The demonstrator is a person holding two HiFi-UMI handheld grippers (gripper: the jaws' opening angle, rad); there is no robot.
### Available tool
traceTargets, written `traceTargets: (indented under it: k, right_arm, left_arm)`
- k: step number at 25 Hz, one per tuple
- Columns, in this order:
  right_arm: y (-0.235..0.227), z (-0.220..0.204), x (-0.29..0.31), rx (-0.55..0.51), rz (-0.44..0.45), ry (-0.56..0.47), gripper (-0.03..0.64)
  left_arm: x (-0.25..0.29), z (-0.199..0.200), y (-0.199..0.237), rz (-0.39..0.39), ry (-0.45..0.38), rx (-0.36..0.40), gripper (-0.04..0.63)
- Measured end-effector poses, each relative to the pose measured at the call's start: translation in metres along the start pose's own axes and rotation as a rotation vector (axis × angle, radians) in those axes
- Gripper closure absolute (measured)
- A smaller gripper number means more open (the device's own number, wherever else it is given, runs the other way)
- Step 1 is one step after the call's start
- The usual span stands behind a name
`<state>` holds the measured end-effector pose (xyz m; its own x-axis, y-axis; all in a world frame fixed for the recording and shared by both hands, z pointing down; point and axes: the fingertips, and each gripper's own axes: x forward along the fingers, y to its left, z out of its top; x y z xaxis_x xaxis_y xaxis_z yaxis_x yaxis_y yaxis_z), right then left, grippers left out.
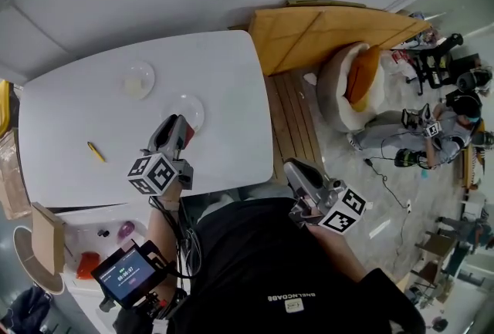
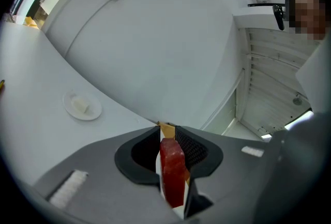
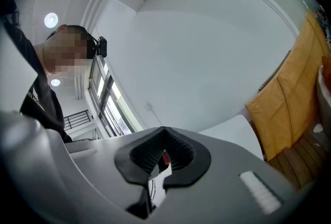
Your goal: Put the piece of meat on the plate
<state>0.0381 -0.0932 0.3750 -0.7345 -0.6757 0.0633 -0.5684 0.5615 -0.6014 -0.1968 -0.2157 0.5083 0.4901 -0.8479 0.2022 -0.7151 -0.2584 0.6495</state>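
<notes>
The left gripper (image 1: pixel 179 124) has its jaws clamped on the piece of meat (image 2: pixel 172 171), a red slab standing on edge between the pads and reaching almost to their tips. In the head view this gripper hangs over the middle of the white desk (image 1: pixel 231 78), its tips overlapping the near rim of a bare plate (image 1: pixel 187 107); how high above it they are cannot be told. A second plate (image 1: pixel 139 80) lies closer to the desk's far edge and left of the first, well apart from it, with a pale lump (image 2: pixel 80 106) on it. A yellow pen (image 1: pixel 96 152) lies alone toward the near left corner. The right gripper (image 1: pixel 297 169) is off the desk, past its near right corner, its jaws drawn together on nothing. Beyond the desk's right edge are wooden slats (image 1: pixel 293 120) on the floor, a large cardboard sheet (image 1: pixel 324 28), a pale beanbag (image 1: pixel 351 82) with an orange cushion, and a person (image 1: pixel 428 140) sitting on the floor. A small lit screen (image 1: pixel 126 274) sits by the left forearm.
</notes>
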Motion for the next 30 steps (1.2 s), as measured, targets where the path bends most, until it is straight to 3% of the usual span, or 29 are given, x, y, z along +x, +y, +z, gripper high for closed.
traceTargets:
  k: [9,15,30]
  right_arm:
    - [-0.036,0.018,0.004,-0.009,-0.02,0.044,0.614]
    - [-0.085,0.025,0.026,-0.001,-0.057,0.052,0.614]
    - [-0.078,0.042,0.02,0.027,-0.1,0.075,0.614]
  left_arm:
    - [0.039,-0.025,0.035,0.076,0.04,-0.012,0.486]
    - [0.084,-0.048,0.083,0.124,0.056,-0.058,0.487]
    - [0.076,-0.061,0.1,0.195,0.084,-0.106,0.486]
